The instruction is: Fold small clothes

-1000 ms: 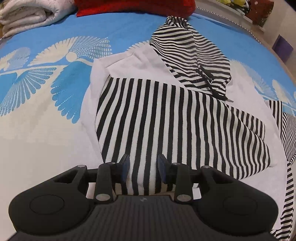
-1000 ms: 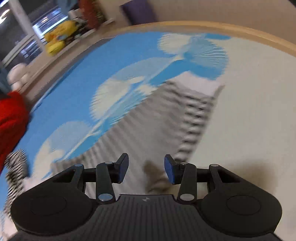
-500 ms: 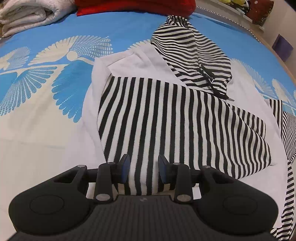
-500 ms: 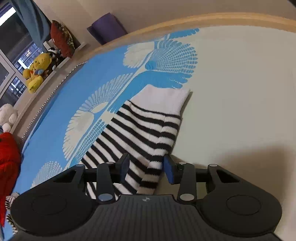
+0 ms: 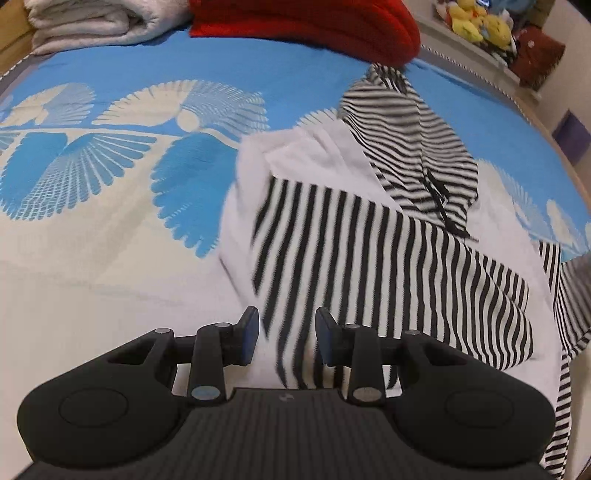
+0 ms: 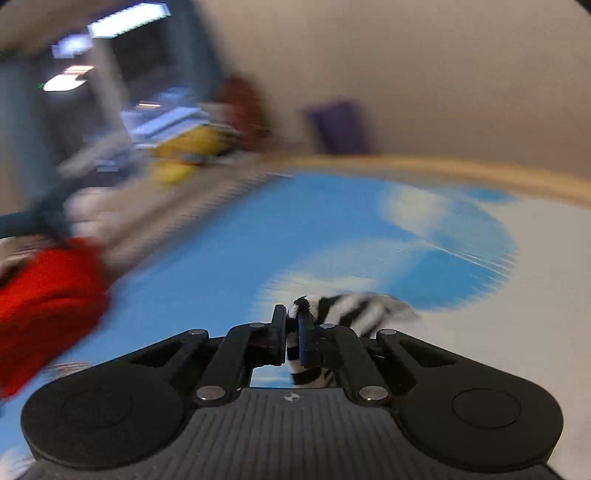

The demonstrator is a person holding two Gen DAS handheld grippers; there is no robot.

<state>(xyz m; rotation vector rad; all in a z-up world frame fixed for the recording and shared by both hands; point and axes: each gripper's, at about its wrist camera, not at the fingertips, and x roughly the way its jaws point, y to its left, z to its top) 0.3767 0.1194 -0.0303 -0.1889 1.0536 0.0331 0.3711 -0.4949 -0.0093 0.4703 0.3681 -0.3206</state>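
Note:
A black-and-white striped hooded top (image 5: 369, 251) lies on the blue and white bedspread (image 5: 110, 221), its left sleeve folded across the white body and its striped hood (image 5: 406, 147) at the far end. My left gripper (image 5: 284, 339) is open and empty, just above the near hem of the top. My right gripper (image 6: 291, 339) is shut on the striped sleeve (image 6: 343, 306) and holds it lifted above the bedspread (image 6: 332, 229); the view is blurred.
A red blanket (image 5: 306, 22) and folded white bedding (image 5: 96, 18) lie at the head of the bed. Yellow plush toys (image 5: 476, 22) sit on a ledge at the far right. The wooden bed edge (image 6: 461, 170) and a purple object (image 6: 340, 125) show in the right wrist view.
My right gripper has shut on the striped sleeve and lifted it, swinging fast. My left gripper has shifted slightly left along the hem and stays open.

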